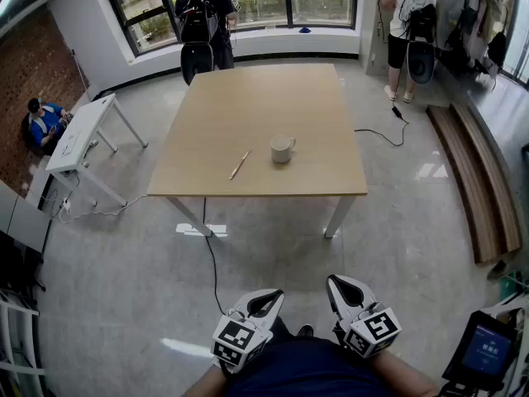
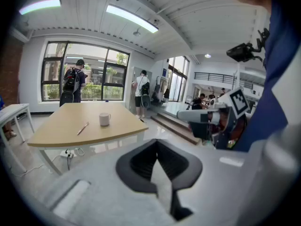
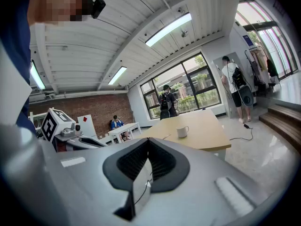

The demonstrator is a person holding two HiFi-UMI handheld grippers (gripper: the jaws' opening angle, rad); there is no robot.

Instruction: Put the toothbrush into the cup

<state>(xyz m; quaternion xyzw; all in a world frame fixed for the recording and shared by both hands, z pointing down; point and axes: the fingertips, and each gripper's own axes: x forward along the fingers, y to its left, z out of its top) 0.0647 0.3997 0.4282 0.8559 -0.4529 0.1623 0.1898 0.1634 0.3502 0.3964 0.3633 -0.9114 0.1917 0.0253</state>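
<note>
Table: light wooden top [image 1: 248, 106] on white legs, standing on a pale glossy floor [image 1: 273, 263].
Things on top: 2.
Toothbrush: [image 1: 240, 163] lies flat and slanted near the front edge, left of the cup.
Cup: [image 1: 282, 149] white, upright, handle to the right in the head view, near the toothbrush but apart from it.

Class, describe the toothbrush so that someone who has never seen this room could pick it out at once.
Find the big light wooden table in the middle of the room. Two things sit on it: a white cup and, left of it in the head view, the toothbrush. It is the thin pale stick lying flat at a slant.
</note>
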